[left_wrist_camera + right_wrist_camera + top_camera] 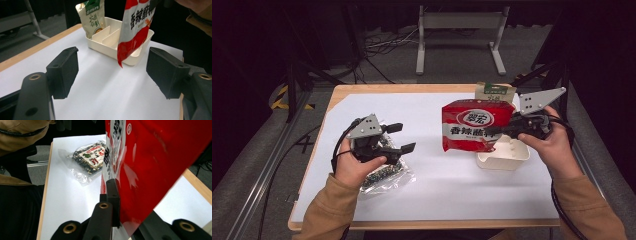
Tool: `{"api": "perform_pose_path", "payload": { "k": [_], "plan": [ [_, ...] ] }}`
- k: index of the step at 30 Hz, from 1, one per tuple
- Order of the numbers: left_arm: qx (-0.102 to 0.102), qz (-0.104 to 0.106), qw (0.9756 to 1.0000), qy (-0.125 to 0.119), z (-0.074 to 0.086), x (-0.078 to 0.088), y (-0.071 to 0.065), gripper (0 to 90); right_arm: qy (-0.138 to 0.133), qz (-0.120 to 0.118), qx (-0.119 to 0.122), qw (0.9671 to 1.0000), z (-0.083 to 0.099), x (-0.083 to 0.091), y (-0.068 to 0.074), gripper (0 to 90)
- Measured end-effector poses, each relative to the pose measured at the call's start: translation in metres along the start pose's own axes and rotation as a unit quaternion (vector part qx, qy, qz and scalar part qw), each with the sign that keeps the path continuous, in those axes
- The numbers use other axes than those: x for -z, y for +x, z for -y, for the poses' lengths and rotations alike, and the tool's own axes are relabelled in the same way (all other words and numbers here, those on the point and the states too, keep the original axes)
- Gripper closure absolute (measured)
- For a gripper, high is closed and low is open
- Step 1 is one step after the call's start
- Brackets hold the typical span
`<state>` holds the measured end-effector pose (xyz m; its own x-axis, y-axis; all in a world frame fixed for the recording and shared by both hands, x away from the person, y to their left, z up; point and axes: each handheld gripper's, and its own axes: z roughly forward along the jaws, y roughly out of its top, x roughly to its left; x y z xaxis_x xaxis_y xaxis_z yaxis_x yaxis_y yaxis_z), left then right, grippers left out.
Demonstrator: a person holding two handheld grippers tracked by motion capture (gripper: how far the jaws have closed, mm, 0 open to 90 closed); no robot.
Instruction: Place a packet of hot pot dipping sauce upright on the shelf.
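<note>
Hovering your left tongs (pixel 399 137) wide, empty, above clear seed packet (pixel 384 176) lying flat on table (pixel 432 180), likely ready to grab it. Red snack bag (pixel 469 125) hangs upright, pinched in your right tongs (pixel 494 131) over white divided tray (pixel 504 155); green pouch (pixel 495 92) already stands there.

A red snack bag (pixel 468 126) with white lettering is held upright above the white surface, clamped at its right edge, its lower end hanging over the divided tray's (pixel 507 159) left rim.
</note>
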<state>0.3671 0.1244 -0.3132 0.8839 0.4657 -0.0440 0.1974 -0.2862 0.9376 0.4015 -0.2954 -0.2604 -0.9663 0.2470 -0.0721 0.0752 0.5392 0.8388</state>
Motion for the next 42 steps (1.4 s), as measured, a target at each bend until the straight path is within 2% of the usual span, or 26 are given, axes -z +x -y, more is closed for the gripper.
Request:
{"api": "perform_pose_path", "payload": {
  "k": [7,27,34,42],
  "plan": [
    [0.006,-0.007,0.9999,0.006,0.006,-0.001,0.005,23.8,-0.007,0.016,-0.013,0.9998,0.007,0.007,-0.011,89.2],
    [0.021,-0.030,0.9991,0.022,0.019,0.001,0.018,22.7,-0.015,0.063,-0.023,0.9976,0.018,0.031,-0.047,89.2],
    [0.026,-0.030,0.9989,0.026,0.021,-0.001,0.022,22.7,-0.019,0.082,-0.024,0.9962,0.022,0.036,-0.058,89.2],
    [0.032,-0.033,0.9986,0.028,0.024,0.000,0.025,22.7,-0.017,0.098,-0.037,0.9944,0.029,0.041,-0.070,89.2]
  ]
}}
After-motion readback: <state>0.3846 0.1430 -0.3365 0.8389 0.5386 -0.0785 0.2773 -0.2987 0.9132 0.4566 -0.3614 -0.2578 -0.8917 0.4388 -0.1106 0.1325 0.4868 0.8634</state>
